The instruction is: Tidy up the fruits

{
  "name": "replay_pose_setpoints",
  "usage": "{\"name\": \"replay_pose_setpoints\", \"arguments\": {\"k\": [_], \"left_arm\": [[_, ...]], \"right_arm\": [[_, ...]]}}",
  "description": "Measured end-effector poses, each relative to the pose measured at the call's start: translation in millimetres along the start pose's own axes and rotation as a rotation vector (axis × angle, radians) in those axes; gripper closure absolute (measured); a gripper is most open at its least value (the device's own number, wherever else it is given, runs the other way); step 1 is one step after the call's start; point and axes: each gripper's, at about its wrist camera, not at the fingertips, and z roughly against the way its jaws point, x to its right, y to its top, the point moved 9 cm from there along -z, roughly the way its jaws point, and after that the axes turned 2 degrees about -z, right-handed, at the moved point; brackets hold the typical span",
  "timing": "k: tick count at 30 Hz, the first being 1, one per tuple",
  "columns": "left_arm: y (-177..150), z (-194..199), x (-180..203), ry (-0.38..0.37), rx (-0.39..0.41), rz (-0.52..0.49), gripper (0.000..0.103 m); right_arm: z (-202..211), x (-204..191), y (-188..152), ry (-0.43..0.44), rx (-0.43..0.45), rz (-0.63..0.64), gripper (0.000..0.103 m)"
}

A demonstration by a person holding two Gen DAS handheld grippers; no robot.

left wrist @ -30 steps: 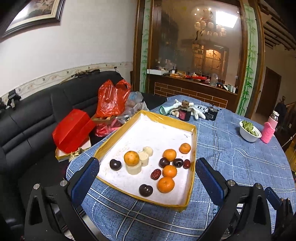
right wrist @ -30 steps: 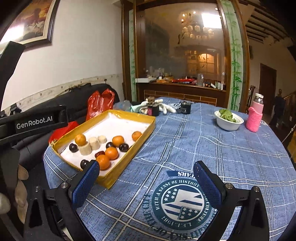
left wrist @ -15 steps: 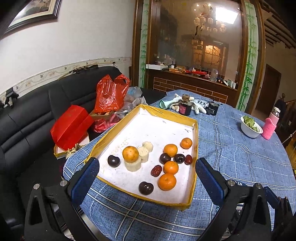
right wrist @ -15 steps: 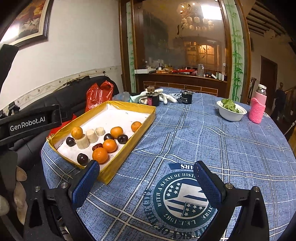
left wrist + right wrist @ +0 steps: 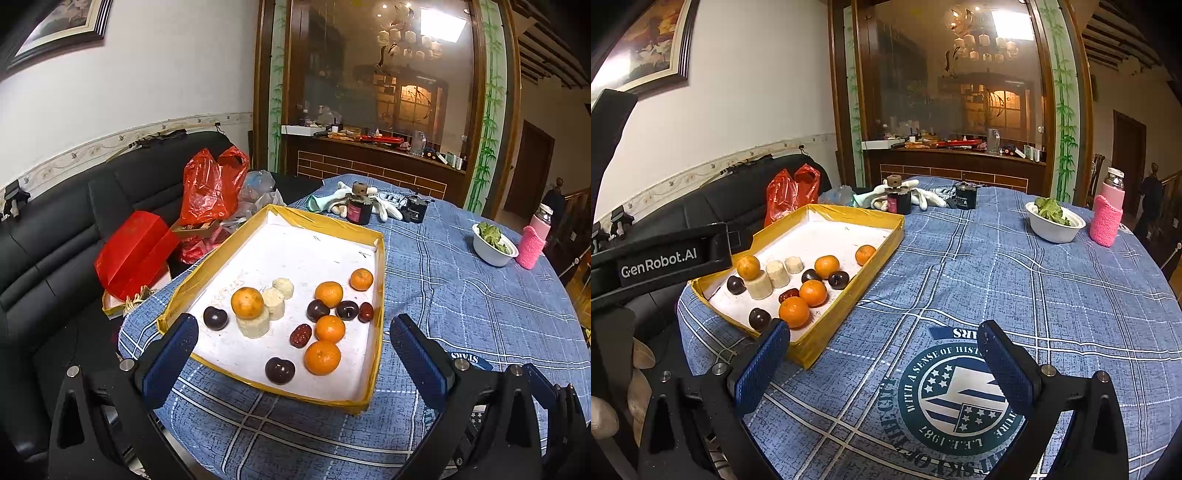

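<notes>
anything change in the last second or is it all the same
Only the viewpoints shifted a little: in both wrist views the tray sits slightly lower and nearer than a second ago, so both grippers have drifted somewhat. Nothing was taken hold of or let go. The left gripper and right gripper stay open and empty, and the oranges, dark fruits and pale pieces lie in the same arrangement.

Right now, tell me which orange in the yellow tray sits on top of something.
The orange at the tray's left: it is perched on a pale cut cylinder, while the other four lie on the tray floor.
</notes>
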Motion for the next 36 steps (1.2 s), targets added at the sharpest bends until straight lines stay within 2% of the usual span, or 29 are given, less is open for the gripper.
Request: {"name": "replay_pose_setpoints", "arguments": {"k": [13,25,36], "left_arm": [[-9,-3,7,-0.016,-0.028,0.002,0.0],[-16,-12,8,-0.048,-0.085,0.004,0.0],[-17,-11,10,-0.058,-0.093,0.0,0.0]], "right_arm": [[0,-3,-2,-0.001,-0.013,0.014,0.0],[-5,9,-10,-0.021,-0.053,-0.001,0.0],[-4,10,-14,-0.024,-0.059,0.003,0.0]]}}
